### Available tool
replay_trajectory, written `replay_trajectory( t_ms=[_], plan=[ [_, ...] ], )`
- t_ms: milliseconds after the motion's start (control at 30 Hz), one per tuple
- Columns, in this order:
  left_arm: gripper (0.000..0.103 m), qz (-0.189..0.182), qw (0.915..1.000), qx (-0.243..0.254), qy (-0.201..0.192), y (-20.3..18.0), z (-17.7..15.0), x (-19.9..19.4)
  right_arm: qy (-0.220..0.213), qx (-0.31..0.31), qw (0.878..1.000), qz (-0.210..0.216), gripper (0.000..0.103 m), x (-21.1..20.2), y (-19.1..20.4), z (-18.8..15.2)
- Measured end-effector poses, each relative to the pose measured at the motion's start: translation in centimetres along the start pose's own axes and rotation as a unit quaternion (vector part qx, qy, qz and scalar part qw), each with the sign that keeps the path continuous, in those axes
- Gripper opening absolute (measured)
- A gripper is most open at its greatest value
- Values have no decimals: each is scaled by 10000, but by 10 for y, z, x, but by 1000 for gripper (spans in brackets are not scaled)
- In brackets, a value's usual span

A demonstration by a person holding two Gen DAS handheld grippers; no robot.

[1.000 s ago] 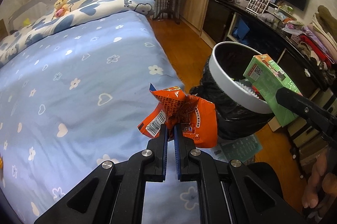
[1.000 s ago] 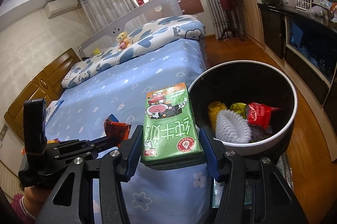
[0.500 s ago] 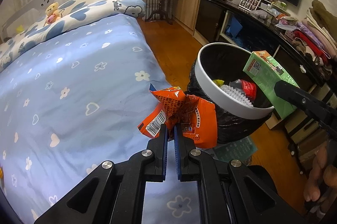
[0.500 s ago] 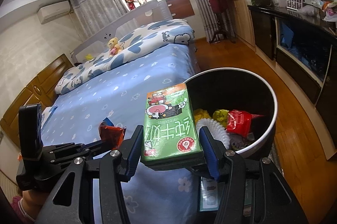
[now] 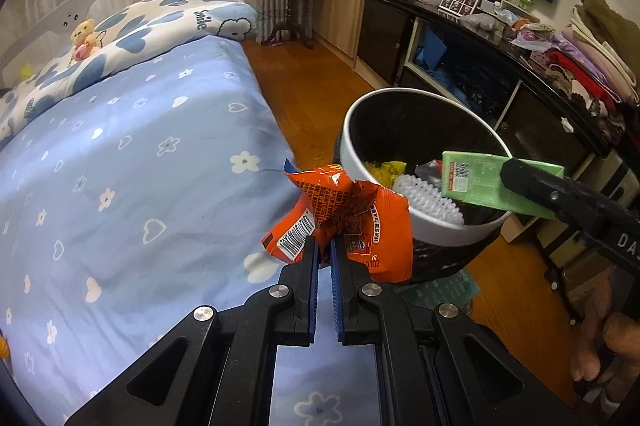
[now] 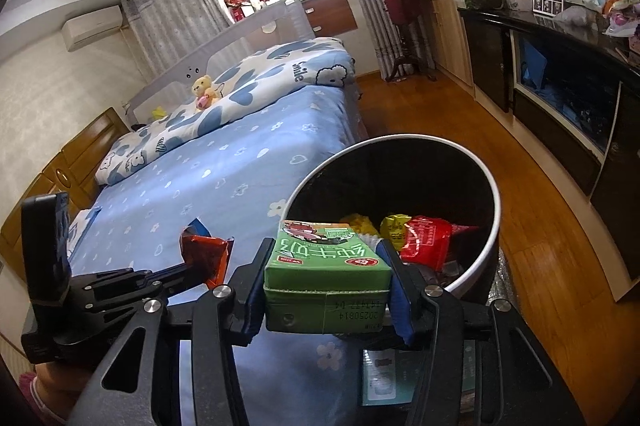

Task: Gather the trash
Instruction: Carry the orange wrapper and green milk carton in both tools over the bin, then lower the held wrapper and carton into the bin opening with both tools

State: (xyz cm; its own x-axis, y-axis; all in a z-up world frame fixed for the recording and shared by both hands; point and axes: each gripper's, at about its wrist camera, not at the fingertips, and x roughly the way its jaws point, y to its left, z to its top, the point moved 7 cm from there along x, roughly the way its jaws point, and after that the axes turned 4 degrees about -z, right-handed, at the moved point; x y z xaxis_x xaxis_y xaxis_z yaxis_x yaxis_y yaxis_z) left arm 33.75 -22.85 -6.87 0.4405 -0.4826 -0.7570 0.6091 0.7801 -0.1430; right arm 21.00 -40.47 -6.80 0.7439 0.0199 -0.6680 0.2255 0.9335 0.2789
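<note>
My left gripper (image 5: 324, 246) is shut on a crumpled orange snack wrapper (image 5: 344, 222), held just left of the bin's near rim; the same wrapper (image 6: 204, 254) shows at the left of the right wrist view. My right gripper (image 6: 326, 266) is shut on a green drink carton (image 6: 326, 266), which hangs over the near edge of the bin; that carton (image 5: 480, 181) also appears in the left wrist view above the rim. The white-rimmed trash bin (image 6: 494, 214) with a black liner holds several wrappers and a white foam net (image 5: 430, 195).
A bed with a blue flowered sheet (image 5: 120, 185) lies left of the bin (image 5: 360, 105), its edge close beside it. A black cabinet (image 5: 480, 65) with clutter lines the right wall. Wooden floor (image 6: 540, 246) runs between them. A green paper (image 5: 444, 290) lies on the floor under the bin.
Both grippers have drifted toward the bin with their loads. The carton now hangs over the bin's near rim, and the bin sits closer and lower in both views.
</note>
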Motion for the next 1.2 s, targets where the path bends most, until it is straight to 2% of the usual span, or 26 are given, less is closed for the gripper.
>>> replay_trajectory(
  t_ms=[1200],
  plan=[
    [5, -172, 9987, 464, 123, -32, 40, 37, -128, 213, 9995, -183, 51, 6, -37, 25]
  ],
)
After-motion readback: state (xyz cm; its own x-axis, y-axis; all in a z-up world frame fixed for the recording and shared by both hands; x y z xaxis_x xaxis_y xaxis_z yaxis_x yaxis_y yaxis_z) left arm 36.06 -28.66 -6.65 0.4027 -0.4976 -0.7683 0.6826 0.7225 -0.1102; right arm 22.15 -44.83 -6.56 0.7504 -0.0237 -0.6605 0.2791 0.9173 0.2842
